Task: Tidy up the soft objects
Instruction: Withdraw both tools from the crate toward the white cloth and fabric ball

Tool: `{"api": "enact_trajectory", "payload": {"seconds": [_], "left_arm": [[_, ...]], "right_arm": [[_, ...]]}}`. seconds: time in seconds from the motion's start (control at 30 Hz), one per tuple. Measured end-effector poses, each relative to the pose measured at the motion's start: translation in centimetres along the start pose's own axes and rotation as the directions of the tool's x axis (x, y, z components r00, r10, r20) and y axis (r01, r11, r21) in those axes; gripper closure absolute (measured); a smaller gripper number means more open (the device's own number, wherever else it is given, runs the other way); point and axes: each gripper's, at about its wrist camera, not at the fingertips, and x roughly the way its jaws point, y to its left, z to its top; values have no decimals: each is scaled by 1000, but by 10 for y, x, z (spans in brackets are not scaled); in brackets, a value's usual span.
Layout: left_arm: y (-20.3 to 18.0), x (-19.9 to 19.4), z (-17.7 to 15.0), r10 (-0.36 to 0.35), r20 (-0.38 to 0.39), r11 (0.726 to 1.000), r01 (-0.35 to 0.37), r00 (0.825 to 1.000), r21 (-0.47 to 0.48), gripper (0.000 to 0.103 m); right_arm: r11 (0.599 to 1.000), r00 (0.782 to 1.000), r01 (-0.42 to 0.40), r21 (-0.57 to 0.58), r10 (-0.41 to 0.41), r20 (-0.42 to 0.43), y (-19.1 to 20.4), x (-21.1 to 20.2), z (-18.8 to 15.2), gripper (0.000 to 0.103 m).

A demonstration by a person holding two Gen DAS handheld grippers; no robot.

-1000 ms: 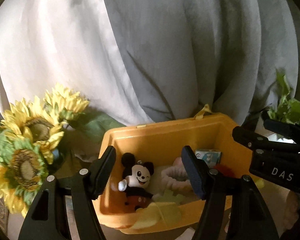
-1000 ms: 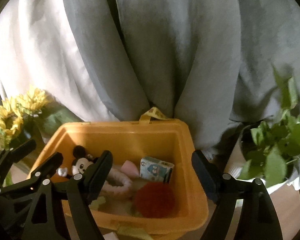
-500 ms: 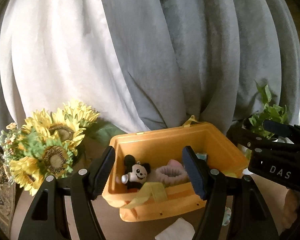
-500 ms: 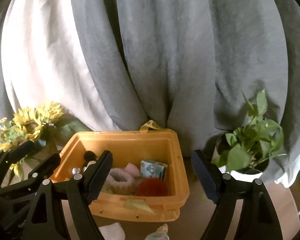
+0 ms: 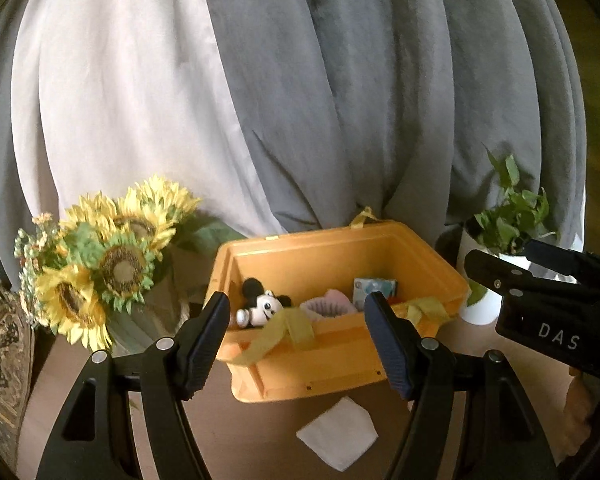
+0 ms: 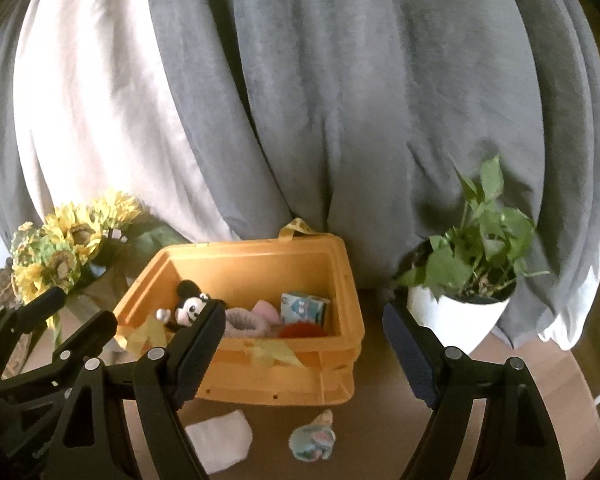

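An orange bin (image 5: 332,364) (image 6: 268,376) stands on the brown table. It holds a Mickey Mouse plush (image 5: 262,306) (image 6: 190,308), a pink scrunchie (image 5: 328,306) (image 6: 244,320), a small blue box (image 5: 374,288) (image 6: 303,307) and a red pompom (image 6: 302,331). A white folded cloth (image 5: 338,434) (image 6: 220,440) and a small pastel plush (image 6: 313,436) lie on the table in front of the bin. My left gripper (image 5: 300,344) and right gripper (image 6: 304,356) are both open and empty, held back from the bin.
A sunflower bouquet (image 5: 104,264) (image 6: 60,256) stands left of the bin. A potted green plant (image 6: 464,288) (image 5: 500,248) stands to its right. Grey and white curtains (image 5: 300,100) hang behind. A patterned cushion (image 5: 0,360) is at the far left.
Both grippers have pulled back from the bin, which now looks smaller and farther. The white cloth and the pastel plush have come into view on the table.
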Motion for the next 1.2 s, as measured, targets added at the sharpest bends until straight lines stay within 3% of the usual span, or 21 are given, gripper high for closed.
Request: {"api": "enact_trajectory", "payload": {"seconds": [0.63,1.2], "left_arm": [[-18,14,-45,-13,-114,999,16,993,28,34],[-25,48,-90,-31,-245,999,33,969,4,34]], "right_arm": [[1000,992,7,9,-6,-125,-13,13,-49,21],[1000,973,-5,-17,0,-233,-17,45,-87,21]]}}
